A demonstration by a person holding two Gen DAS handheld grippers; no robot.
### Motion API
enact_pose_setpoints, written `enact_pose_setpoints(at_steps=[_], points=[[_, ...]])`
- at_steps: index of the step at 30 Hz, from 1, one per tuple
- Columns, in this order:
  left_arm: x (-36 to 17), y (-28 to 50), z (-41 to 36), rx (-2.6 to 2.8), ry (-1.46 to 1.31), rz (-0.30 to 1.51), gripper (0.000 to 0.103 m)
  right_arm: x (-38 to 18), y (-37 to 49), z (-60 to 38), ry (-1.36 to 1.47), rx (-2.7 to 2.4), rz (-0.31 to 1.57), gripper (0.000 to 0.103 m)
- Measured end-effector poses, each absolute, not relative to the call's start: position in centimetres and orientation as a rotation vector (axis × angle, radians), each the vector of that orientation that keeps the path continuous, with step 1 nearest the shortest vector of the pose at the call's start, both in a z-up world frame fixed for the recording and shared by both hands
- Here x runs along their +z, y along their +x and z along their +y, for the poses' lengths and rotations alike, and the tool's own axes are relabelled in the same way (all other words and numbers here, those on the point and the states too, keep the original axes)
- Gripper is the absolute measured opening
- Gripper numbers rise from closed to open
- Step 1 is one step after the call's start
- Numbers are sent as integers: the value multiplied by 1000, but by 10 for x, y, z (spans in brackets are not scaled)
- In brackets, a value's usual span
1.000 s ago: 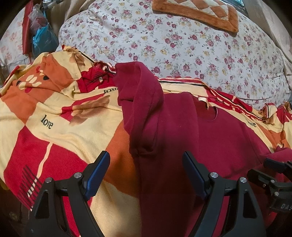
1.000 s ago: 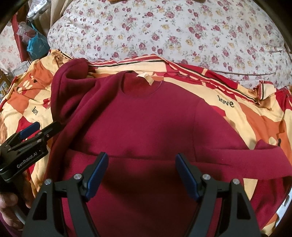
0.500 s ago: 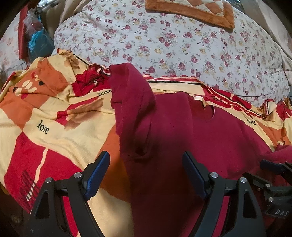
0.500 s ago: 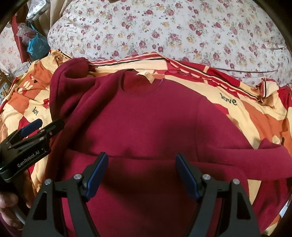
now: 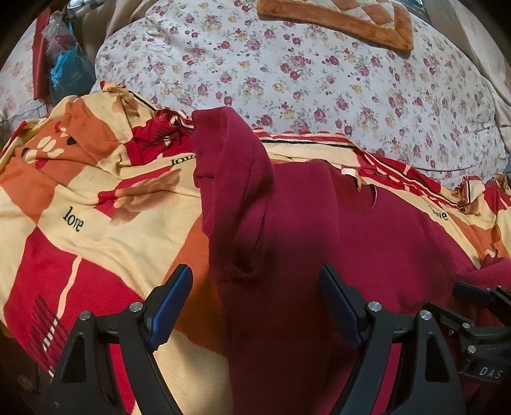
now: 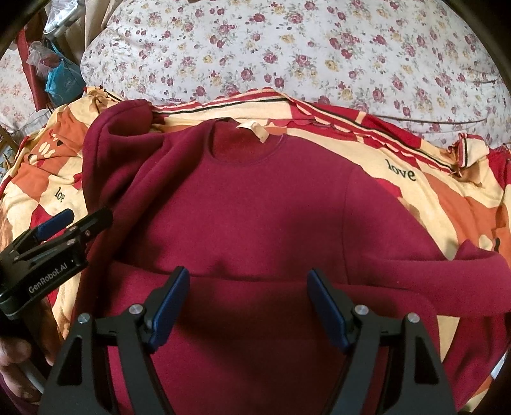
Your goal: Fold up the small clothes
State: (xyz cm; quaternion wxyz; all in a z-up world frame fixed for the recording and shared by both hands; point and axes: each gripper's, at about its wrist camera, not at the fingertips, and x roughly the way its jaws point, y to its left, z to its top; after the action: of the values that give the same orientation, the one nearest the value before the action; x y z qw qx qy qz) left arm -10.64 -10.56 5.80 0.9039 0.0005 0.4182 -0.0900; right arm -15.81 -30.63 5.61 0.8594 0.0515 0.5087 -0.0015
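Note:
A dark red sweater (image 6: 255, 204) lies face up on a red, orange and cream blanket (image 5: 95, 230); its collar with a cream label (image 6: 255, 129) points away from me. Its left sleeve (image 5: 233, 178) is bunched up in a raised fold, its right sleeve (image 6: 447, 271) lies folded across the lower body. My left gripper (image 5: 255, 306) is open and empty over the sweater's left edge; it also shows in the right wrist view (image 6: 68, 225). My right gripper (image 6: 246, 306) is open and empty over the sweater's lower middle.
A floral quilt (image 5: 319, 79) rises behind the blanket, with an orange mat (image 5: 335, 22) on it. Bags and clutter (image 5: 64, 70) stand at the far left. The blanket (image 6: 447, 191) lies flat to the right of the sweater.
Both grippers have stayed open. The views have shifted slightly; the sweater sits a little lower and nearer in the right wrist view. The cloth has not moved.

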Motion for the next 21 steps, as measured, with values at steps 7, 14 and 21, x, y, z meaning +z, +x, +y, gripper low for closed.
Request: enact_pose_setpoints(at_steps=[7, 14, 21], points=[[56, -105, -105, -180, -3, 875, 64, 56, -157, -306, 105, -2, 1071, 80], [57, -106, -107, -178, 10, 869, 64, 55, -155, -305, 109, -4, 1074, 80], [57, -104, -103, -174, -1, 871, 64, 55, -155, -305, 104, -4, 1074, 81]])
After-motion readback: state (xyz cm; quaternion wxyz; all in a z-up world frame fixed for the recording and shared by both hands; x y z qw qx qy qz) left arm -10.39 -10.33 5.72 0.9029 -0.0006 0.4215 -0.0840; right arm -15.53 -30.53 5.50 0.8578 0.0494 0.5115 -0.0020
